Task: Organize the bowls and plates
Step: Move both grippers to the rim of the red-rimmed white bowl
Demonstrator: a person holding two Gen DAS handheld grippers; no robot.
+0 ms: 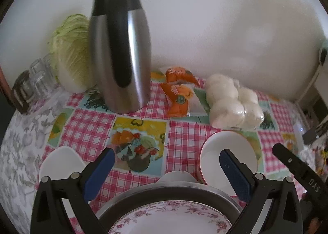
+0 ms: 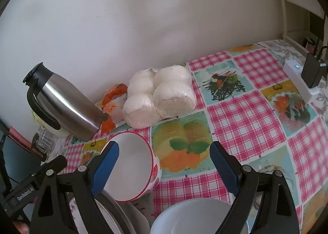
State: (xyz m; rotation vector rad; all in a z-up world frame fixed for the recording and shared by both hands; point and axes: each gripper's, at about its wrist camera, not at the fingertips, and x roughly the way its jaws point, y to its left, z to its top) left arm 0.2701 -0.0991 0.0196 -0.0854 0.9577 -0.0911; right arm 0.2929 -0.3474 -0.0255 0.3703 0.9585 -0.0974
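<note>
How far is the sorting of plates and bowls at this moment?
Early, it seems. Done: a floral plate already lies in a grey dish. In hand: nothing; the left gripper and right gripper are both open and empty. Left: the red-rimmed bowl, the white bowl and another white dish stand separately on the tablecloth.

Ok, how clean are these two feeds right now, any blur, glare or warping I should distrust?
Left wrist view: the steel flask is motion-smeared, worst at its lid, and the glasses are soft. Right wrist view: sharper, but fisheye tilts the flask hard. Both: soft daylight, a bright streak on the steel, dark corners.
</note>
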